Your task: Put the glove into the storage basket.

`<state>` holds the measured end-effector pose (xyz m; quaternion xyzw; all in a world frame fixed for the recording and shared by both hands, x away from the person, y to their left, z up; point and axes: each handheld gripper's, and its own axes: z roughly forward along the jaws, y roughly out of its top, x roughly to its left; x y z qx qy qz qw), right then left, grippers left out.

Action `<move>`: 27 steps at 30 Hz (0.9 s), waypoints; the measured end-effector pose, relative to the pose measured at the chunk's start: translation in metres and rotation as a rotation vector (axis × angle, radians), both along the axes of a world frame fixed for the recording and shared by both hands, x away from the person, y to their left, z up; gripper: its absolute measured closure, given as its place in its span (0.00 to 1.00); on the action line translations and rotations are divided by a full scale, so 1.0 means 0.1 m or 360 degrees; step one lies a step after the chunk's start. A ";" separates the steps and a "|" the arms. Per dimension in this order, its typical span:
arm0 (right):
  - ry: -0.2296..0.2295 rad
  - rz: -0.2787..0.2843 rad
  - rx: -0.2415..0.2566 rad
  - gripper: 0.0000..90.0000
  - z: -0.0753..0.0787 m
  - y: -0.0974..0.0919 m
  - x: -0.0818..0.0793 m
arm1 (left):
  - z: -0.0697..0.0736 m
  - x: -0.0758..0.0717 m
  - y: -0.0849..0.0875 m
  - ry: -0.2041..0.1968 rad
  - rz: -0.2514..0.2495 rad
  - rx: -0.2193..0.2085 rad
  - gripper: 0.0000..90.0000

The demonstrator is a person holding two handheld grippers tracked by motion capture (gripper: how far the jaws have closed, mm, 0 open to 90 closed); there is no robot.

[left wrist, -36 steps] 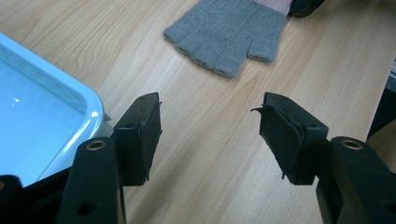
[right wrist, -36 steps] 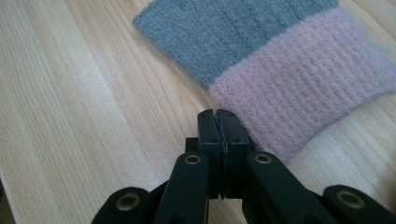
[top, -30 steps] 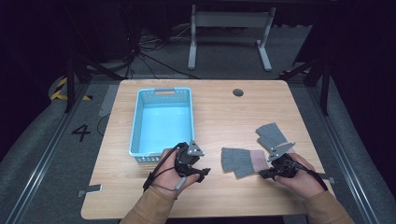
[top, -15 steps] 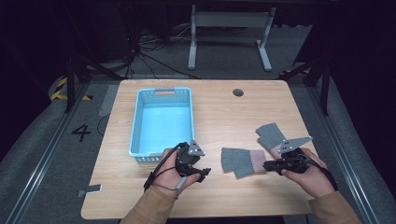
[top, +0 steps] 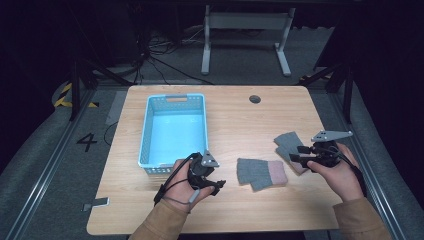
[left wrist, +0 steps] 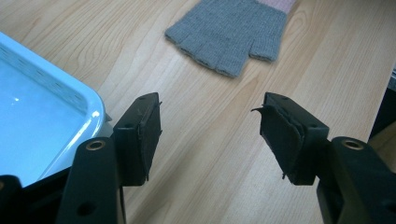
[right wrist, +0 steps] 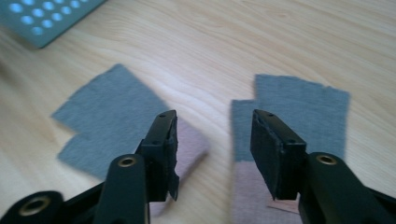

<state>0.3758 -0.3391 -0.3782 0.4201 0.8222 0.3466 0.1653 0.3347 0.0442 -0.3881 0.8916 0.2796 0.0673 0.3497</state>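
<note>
High view: your right gripper, lower right, has just been opening, empty, above a glove. Your left gripper gapes empty beside the basket, lower left.

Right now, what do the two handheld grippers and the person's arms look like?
Both grippers are black. The left gripper has a black cable looping back past the hand, and a small grey three-cornered plate on top. The right gripper carries a larger grey plate. Each has two black jaws with flat, rectangular pads. Both sleeves are tan.
</note>
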 end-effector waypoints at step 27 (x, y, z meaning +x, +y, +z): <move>0.0145 -0.0280 -0.0162 0.40 -0.56 -0.21 0.46 | -0.04 0.02 0.00 0.0023 0.0000 0.0019 0.43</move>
